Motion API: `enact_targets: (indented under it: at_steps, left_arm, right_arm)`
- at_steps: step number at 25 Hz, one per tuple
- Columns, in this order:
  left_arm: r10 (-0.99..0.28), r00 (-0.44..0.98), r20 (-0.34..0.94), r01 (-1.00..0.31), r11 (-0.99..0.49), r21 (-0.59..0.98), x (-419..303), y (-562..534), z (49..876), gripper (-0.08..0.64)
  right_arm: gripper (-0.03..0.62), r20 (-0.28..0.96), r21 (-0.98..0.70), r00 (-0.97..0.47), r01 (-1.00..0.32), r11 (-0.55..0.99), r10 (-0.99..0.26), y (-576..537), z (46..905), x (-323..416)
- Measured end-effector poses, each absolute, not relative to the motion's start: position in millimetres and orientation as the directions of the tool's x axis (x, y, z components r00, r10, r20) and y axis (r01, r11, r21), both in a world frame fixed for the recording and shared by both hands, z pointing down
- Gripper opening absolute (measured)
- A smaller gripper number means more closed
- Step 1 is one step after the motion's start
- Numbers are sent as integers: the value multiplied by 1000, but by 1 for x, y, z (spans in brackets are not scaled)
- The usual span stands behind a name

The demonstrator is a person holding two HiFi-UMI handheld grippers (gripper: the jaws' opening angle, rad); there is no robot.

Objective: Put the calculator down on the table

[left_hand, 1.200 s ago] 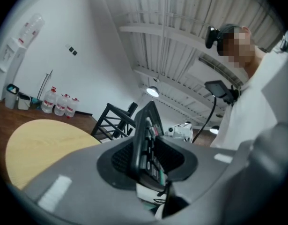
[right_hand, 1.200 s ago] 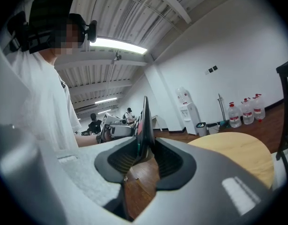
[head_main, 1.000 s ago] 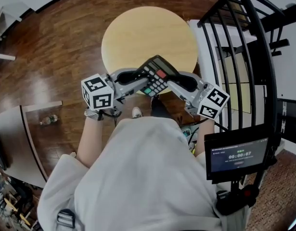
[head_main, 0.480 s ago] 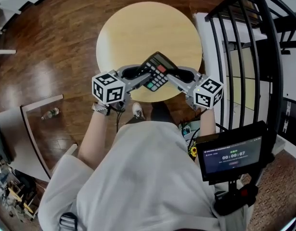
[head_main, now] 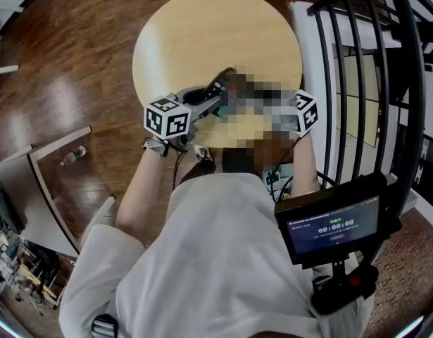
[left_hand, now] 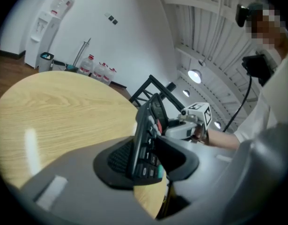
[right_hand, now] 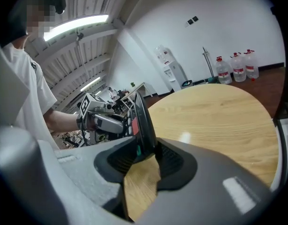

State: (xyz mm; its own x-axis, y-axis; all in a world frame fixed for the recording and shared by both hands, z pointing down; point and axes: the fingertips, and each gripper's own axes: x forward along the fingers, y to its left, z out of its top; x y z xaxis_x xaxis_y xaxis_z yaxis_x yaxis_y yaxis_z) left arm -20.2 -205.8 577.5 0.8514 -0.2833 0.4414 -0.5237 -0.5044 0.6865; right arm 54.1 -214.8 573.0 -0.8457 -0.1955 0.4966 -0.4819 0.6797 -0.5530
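Calculator [left_hand: 147, 135] in the left gripper view: dark body, stood on edge, key face turned to the picture's right, green key low, red key higher up. The left tool [left_hand: 146, 159] has it between both pads, one pad on the back, the other on the keys. Its jaws are narrow, have just eased in a touch, and are clamped on the near end. The right tool [left_hand: 166, 127] comes in from the right, marker cube [left_hand: 200, 114] on top and a hand [left_hand: 200, 134] behind it, and grips the far end. The round light-wood desk [left_hand: 50, 107] fills the left side and shows again under the jaws; I can't tell whether the calculator's lower edge touches it. By the back wall: a water dispenser [left_hand: 43, 29] and a row of water bottles [left_hand: 99, 71]. Right gripper view: same calculator [right_hand: 143, 125], on edge between the right tool's [right_hand: 146, 159] pads, narrow gap, pads on both faces, so it is held. The left tool [right_hand: 120, 123] is opposite, on the other end, and desk wood [right_hand: 214, 121] lies below and to the right. Head view: both tools meet over the near rim of the desk [head_main: 202, 34]. A dark corner of the calculator [head_main: 218, 84] pokes out up-left of a blur patch that covers the rest of it and the right tool's fingers. The left tool's cube [head_main: 167, 118] is at the left, the right one [head_main: 305, 111] at the right. White shirt [head_main: 223, 259] below, black railing [head_main: 357, 83] to the right, a screen [head_main: 329, 227] on a stand lower right, dark wood floor [head_main: 68, 69] around.
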Motion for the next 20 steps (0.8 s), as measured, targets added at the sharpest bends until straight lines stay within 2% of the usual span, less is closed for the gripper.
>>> enact_targets:
  at_steps: [11, 20]
  left_arm:
    - [-242, 827, 508, -559, -460, 690, -29, -211, 616, 144]
    - [-236, 825, 513, -562, -436, 703, -31, -216, 629, 149]
  right_arm:
    - [130, 544, -595, -830, -486, 640, -125, -222, 617, 42]
    - [136, 581, -580, -801, -532, 617, -144, -226, 631, 40]
